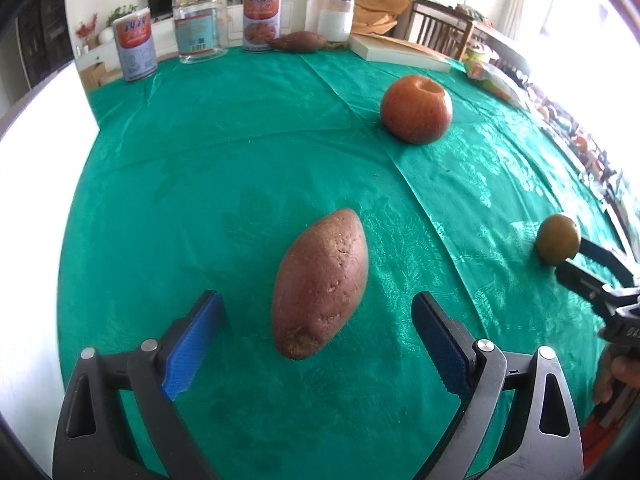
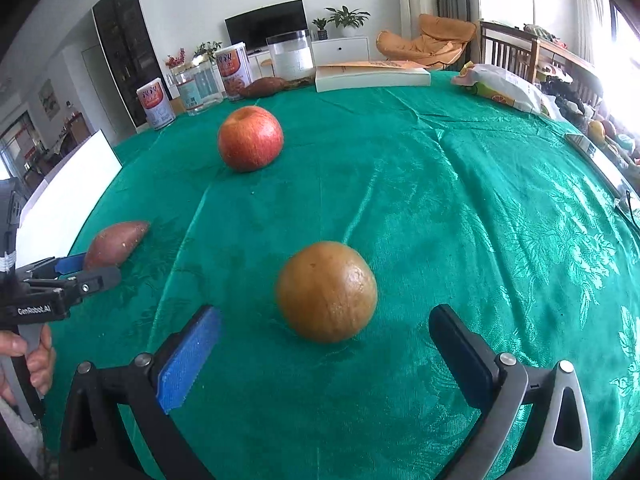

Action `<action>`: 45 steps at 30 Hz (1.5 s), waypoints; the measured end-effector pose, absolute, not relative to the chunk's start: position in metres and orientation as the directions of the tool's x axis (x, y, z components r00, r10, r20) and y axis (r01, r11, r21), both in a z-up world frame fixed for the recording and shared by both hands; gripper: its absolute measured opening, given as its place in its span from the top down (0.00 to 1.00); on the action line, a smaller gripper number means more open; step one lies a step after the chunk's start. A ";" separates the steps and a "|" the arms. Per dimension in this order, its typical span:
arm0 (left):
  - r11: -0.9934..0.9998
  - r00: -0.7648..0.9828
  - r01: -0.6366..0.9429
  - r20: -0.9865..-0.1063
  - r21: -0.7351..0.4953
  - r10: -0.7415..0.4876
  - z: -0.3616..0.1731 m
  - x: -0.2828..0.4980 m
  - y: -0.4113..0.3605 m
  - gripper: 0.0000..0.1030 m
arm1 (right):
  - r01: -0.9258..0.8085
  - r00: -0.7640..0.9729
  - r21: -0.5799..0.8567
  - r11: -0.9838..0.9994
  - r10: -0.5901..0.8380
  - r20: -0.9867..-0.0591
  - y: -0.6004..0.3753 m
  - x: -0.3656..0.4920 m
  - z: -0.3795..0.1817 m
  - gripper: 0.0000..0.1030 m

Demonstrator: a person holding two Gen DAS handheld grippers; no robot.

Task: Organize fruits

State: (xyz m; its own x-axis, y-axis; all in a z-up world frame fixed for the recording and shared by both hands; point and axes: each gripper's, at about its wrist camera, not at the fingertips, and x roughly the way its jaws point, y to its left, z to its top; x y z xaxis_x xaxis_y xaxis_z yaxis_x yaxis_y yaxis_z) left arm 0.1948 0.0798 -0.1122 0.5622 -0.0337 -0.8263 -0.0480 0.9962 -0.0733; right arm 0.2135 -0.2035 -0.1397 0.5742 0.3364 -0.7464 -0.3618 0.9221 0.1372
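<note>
A reddish sweet potato (image 1: pixel 320 282) lies on the green tablecloth (image 1: pixel 200 200), its near end between the fingers of my open left gripper (image 1: pixel 318 312), not touched. A brownish orange (image 2: pixel 326 291) sits just ahead of my open right gripper (image 2: pixel 326 328), not touched. A red apple (image 1: pixel 416 108) stands farther back; it also shows in the right wrist view (image 2: pixel 250 138). The orange (image 1: pixel 558 240) and right gripper (image 1: pixel 582 264) show at the right edge of the left wrist view. The sweet potato (image 2: pixel 114 242) and left gripper (image 2: pixel 72 270) show at the left of the right wrist view.
Along the table's far edge stand two printed cans (image 1: pixel 134 48) (image 1: pixel 262 18), a clear jar (image 1: pixel 199 26), a white-filled jar (image 1: pixel 330 14), a second sweet potato (image 1: pixel 298 42) and a book (image 1: pixel 404 52). Bags (image 2: pixel 504 88) and clutter line the right edge. A white board (image 2: pixel 68 196) lies left.
</note>
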 end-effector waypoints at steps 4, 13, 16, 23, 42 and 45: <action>0.998 0.562 -0.069 -0.827 -0.015 0.026 -0.111 0.206 0.073 0.39 | -0.347 0.590 0.133 0.928 0.326 -0.739 -0.203 0.224 -0.139 0.10; 0.963 0.587 -0.096 -0.795 -0.252 -0.150 -0.082 0.161 0.081 0.58 | -0.382 0.497 0.214 0.899 0.395 -0.772 -0.189 0.212 -0.140 0.53; 0.907 0.608 -0.040 -0.730 -0.420 -0.311 -0.047 0.114 0.081 0.58 | -0.448 0.394 0.319 0.835 0.505 -0.768 -0.166 0.188 -0.131 0.53; 0.844 0.725 -0.078 -0.612 -0.530 -0.317 0.049 0.013 0.165 0.58 | -0.709 0.143 0.441 0.550 0.725 -0.673 -0.038 0.116 -0.054 0.53; 0.747 0.447 -0.629 -0.886 -0.217 0.120 -0.045 0.009 0.359 0.28 | -0.914 0.013 0.238 0.329 0.608 -0.794 0.179 0.043 -0.053 0.33; 0.773 0.525 -0.599 -0.831 -0.208 0.184 -0.008 0.007 0.335 0.23 | -0.895 0.093 0.243 0.375 0.688 -0.720 0.146 0.061 -0.020 0.24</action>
